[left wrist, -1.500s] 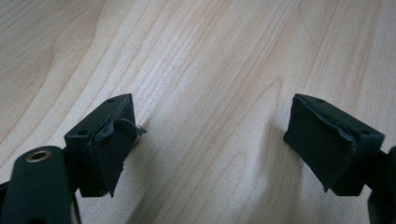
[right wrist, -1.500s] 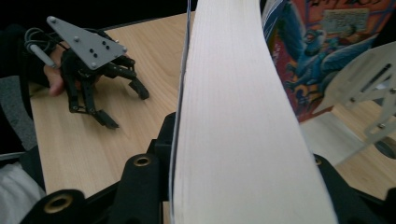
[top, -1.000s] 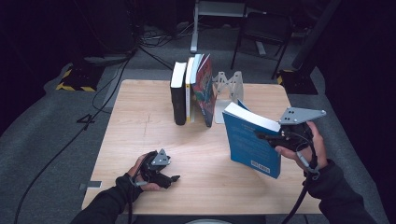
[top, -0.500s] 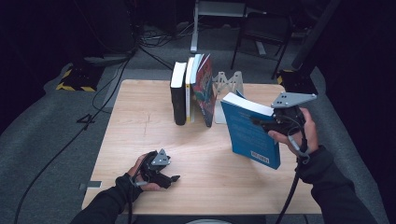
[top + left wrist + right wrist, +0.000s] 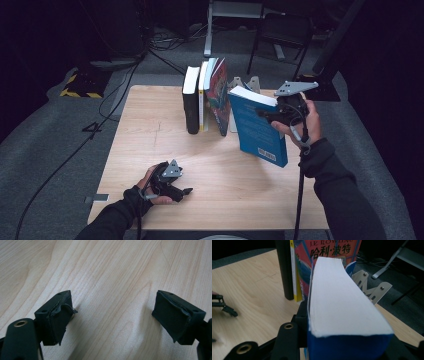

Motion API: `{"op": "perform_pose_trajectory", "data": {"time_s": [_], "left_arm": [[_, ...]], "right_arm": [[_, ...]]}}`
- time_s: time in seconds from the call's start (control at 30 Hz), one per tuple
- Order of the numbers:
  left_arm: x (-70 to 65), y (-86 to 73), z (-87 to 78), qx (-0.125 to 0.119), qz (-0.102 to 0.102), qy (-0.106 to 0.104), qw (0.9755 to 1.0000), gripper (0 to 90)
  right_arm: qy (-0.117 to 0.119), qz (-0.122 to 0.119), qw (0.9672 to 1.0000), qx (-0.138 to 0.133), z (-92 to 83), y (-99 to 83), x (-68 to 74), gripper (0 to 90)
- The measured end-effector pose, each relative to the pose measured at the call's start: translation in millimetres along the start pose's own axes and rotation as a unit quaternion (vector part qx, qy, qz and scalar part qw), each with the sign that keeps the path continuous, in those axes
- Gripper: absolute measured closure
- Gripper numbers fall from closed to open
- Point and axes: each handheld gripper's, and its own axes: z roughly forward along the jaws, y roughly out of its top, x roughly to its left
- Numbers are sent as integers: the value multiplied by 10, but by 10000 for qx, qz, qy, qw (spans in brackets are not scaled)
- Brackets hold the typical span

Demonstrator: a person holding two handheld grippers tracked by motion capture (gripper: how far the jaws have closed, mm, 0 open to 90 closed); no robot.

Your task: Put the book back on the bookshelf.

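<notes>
Wooden table point(image 5: 150, 125), dark room. Near edge: left gripper point(image 5: 176, 187) resting on the wood, jaws wide, empty. Farther right: right gripper point(image 5: 266, 113) clamped on blue book point(image 5: 257, 130), long axis tilted, just right of upright book row point(image 5: 206, 95); bookend point(image 5: 252, 84) probably behind.

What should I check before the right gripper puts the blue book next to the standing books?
1. Grip: right gripper fingers clamp the blue book near its top: ok.
2. Book off the table: cannot tell; its lower corner is close to the wood.
3. Book upright: not ok, it tilts.
4. Row of standing books: the colourful book leans: not ok.
5. Bookend in place behind the row: ok.
6. Left gripper open, resting away from the row: ok.
</notes>
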Motion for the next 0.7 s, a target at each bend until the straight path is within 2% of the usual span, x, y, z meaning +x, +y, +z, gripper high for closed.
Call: {"op": "perform_pose_trajectory", "data": {"time_s": [0.27, 0.43, 0.7], "left_arm": [[1, 0, 0, 2, 0, -7, 10000, 163], [3, 0, 1, 1, 5, -11, 10000, 162], [8, 1, 1, 4, 19, -32, 10000, 161]], "right_arm": [[-192, 91, 9998, -64, 177, 192, -60, 600], [-312, 301, 9990, -131, 285, 313, -175, 599], [-557, 425, 9975, -122, 462, 421, -297, 599]]}}
